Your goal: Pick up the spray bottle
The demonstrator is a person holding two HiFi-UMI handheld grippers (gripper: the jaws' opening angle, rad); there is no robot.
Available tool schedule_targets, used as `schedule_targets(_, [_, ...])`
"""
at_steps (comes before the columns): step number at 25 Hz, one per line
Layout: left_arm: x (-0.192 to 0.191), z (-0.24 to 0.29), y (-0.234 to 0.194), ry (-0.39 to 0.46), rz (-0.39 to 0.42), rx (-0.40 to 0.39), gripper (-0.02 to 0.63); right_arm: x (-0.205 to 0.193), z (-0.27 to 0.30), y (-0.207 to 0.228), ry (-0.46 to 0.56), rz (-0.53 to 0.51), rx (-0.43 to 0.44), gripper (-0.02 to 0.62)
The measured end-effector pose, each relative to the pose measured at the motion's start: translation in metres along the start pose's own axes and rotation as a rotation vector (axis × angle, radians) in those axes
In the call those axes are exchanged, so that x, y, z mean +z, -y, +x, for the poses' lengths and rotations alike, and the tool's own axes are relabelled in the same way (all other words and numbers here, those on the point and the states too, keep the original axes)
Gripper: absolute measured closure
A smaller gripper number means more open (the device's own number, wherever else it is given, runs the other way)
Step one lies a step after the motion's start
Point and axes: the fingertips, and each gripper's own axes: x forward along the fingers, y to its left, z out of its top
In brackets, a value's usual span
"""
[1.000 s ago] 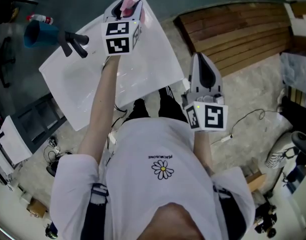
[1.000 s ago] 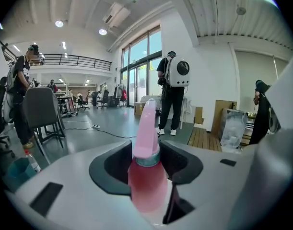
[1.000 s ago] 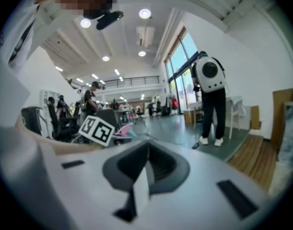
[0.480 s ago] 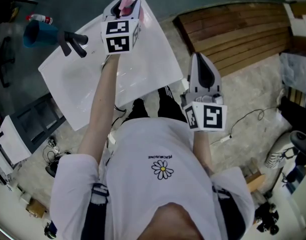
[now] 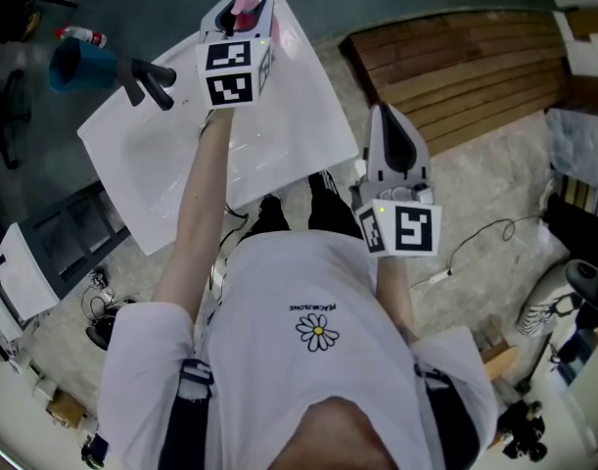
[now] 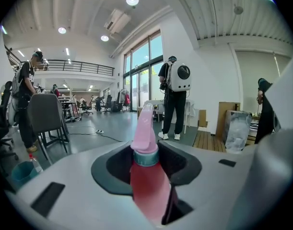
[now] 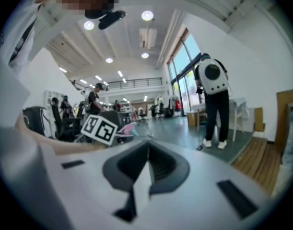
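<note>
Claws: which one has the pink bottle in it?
The left claw. It has just been closing on the pink spray bottle, which sticks up out of it. The right claw is shut with nothing inside.

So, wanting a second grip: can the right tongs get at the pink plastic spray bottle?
Probably yes: open air lies between the shut, empty right tongs and the spray bottle, whose nozzle end sticks out free.

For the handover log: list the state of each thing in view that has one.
spray bottle: gripped between the left jaws, nozzle end up.
left gripper: shut on the spray bottle; jaws have just been closing.
right gripper: shut, empty.
</note>
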Motion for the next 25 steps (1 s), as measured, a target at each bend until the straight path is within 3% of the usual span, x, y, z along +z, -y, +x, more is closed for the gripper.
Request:
schedule_targets(9, [0.074,-0.043,-0.016,0.146,-0.008,0.037,0.439,0.04,0.016,-0.035,0.086,-0.052,0.109,0.565])
schedule_targets(17, [0.153,-0.128,-0.042,0.313,0.044,0.125,0.439,0.082,0.037,-0.089,0.175,-0.089,0.269,0.565])
schedule_targets(25, [0.169,-0.24,-0.075,0.392,0.052,0.266,0.439,0.11,0.036,-0.176,0.257,-0.12,0.471,0.565])
